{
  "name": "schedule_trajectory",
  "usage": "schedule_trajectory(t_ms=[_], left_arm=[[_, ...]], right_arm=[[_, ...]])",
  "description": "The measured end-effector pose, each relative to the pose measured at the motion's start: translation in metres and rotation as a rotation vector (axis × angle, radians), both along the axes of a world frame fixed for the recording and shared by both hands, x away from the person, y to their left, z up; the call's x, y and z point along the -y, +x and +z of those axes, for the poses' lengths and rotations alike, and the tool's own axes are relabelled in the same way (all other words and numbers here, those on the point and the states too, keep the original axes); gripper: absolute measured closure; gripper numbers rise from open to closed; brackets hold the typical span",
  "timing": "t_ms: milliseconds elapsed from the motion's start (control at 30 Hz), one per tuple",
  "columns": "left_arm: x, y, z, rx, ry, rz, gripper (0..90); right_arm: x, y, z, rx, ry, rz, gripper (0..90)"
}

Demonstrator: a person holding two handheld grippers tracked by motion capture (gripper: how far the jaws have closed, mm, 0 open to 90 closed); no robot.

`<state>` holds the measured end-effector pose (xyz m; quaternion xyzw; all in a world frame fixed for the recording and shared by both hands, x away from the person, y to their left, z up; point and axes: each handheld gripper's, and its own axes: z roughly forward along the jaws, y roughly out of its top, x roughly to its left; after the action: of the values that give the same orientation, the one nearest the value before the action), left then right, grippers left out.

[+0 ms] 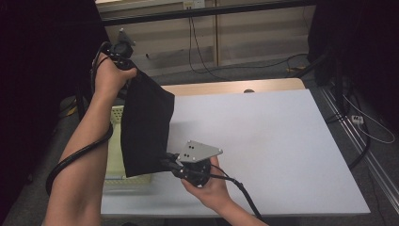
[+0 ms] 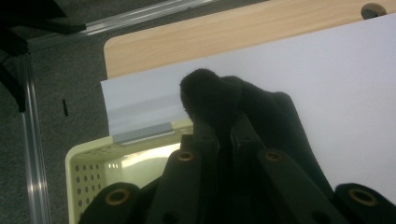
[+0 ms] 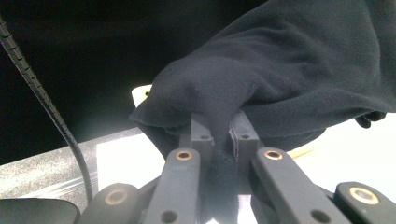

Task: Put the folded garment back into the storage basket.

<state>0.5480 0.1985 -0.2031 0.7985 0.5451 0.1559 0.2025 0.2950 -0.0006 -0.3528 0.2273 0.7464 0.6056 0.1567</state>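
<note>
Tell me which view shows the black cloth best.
The high view: the black cloth hangs at full spread between the left gripper and the right gripper, over the yellow basket. The left gripper view gives just a pinched corner; the right gripper view, a bunched fold close up.

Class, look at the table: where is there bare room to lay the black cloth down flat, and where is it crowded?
The white table top is bare from the black cloth across to its right edge, and back to the wooden strip. The left edge is crowded: the pale yellow basket sits there under the cloth, which the left gripper and right gripper hold raised.
</note>
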Motion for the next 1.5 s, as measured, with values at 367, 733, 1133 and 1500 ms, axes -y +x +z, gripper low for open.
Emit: schedule_trajectory(t_ms=[367,733,1133,1500], left_arm=[[-0.012,-0.003,0.005,0.012,-0.01,0.021,84.3],[-0.019,0.0,-0.003,0.016,-0.011,0.03,84.3],[-0.031,0.001,-0.008,0.02,-0.016,0.05,84.3],[-0.041,-0.001,-0.012,0.026,-0.01,0.066,84.3]], right_arm=[[-0.009,0.001,0.003,0.01,0.002,0.012,83.7],[-0.019,0.005,-0.004,-0.009,0.001,0.019,83.7],[-0.028,0.008,-0.008,-0.011,0.0,0.019,83.7],[-0.036,0.007,-0.007,0.001,-0.003,0.031,83.7]])
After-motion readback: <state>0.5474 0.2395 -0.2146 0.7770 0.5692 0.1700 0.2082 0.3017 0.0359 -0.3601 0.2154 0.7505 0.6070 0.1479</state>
